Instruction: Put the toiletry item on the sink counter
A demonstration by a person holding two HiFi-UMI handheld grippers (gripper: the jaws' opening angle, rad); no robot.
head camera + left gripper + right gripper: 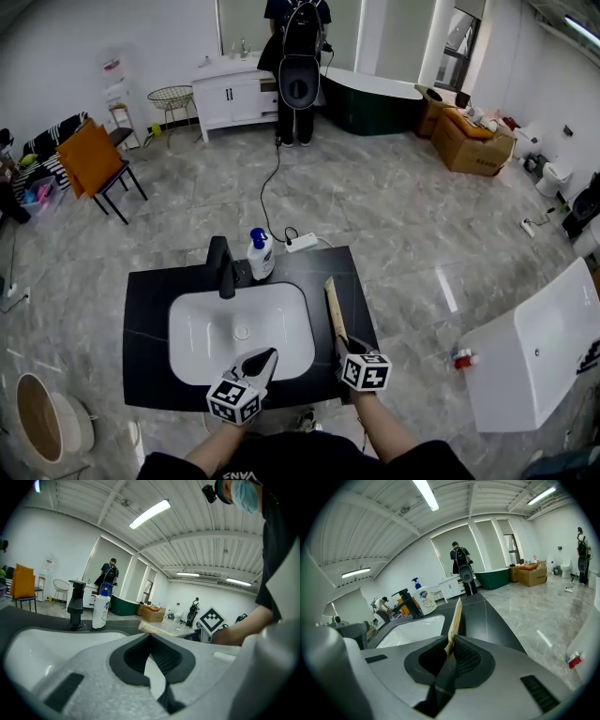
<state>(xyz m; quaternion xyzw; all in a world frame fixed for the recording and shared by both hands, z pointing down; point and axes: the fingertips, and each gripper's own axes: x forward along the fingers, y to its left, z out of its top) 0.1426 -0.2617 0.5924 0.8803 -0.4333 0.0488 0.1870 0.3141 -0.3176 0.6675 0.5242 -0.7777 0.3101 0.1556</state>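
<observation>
Head view first. Black sink surface (150,309) sits below me on a grey tiled floor, with a white basin (206,328) sunk into it. A black faucet (221,267) stands at the basin's far rim, and a white pump bottle (261,255) with a blue top stands just beside it. My right claw (342,342) is over the strip of surface to the right of the basin. It holds the near end of the toiletry item (333,305), a long flat tan tube that runs away from me along that strip. I cannot tell from up here whether its far end touches the surface. My left claw (270,354) hangs over the basin's near edge with its tips together. Far off, a person (298,66) stands at a white cabinet.

Left gripper view: the left claw (150,639) has its pads meeting at the tip and nothing between them. Past it I see the faucet (75,606), the pump bottle (101,609) and, further right, the tan toiletry item (159,627) low over the dark surface.

Right gripper view: the right claw (451,648) is clamped on the crimped end of the toiletry item (455,618). The tube stands on edge and points out over the surface (487,620), just right of the basin (412,630), toward the pump bottle (423,599).
</observation>
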